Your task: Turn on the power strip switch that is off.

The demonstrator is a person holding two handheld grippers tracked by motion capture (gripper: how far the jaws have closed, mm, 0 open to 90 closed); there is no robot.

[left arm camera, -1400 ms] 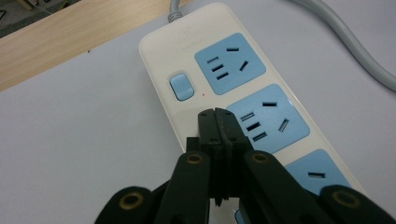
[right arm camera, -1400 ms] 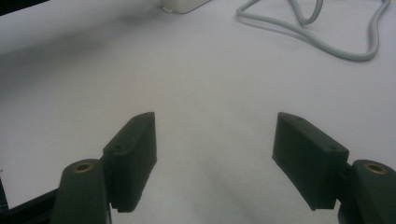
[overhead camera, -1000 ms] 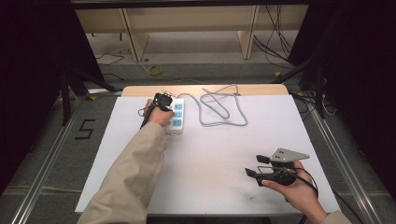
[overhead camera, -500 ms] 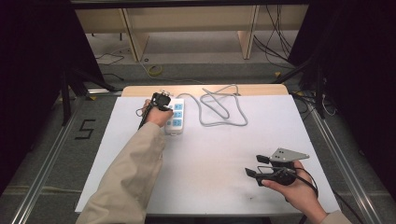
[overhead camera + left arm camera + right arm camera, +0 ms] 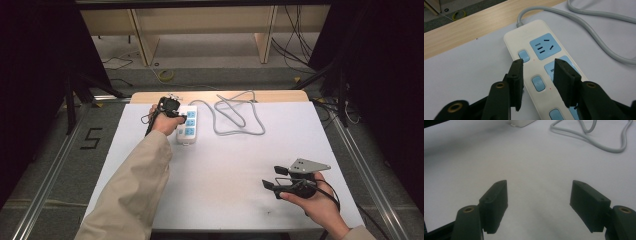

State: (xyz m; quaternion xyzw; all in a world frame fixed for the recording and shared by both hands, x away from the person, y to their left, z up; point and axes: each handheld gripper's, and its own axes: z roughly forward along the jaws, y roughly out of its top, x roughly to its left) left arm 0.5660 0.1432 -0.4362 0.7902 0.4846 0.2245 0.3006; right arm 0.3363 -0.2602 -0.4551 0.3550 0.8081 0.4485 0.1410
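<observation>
The white worktop [image 5: 220, 165] carries little: a white power strip [image 5: 186, 125] lying near the far left corner, running roughly front to back, and its grey cable [image 5: 239, 117] leaving the strip's far end and looping loosely along the far edge toward the middle. In the left gripper view the strip shows blue sockets down one side and a row of small blue rocker switches [image 5: 538, 83] beside them, each with a tiny red dot next to it. The left gripper [image 5: 172, 111] sits directly over the strip, its jaws parted a modest gap and straddling the middle switch, with no contact I can confirm. The left arm, in a beige sleeve [image 5: 135, 190], is stretched far forward from the near edge, the hand [image 5: 162, 122] wrapped round the tool and angled down onto the strip. The right gripper [image 5: 281, 180] rests low near the near right corner, well apart from the strip, jaws spread wide over bare surface and holding nothing; the right hand [image 5: 315, 202] cradles it from below, wrist relaxed. Judgement: the step in hand is lining up on a switch in order to press it. The next move calls for a short, steady descent with one jaw tip landing squarely on the rocker, without sliding the light strip sideways.
</observation>
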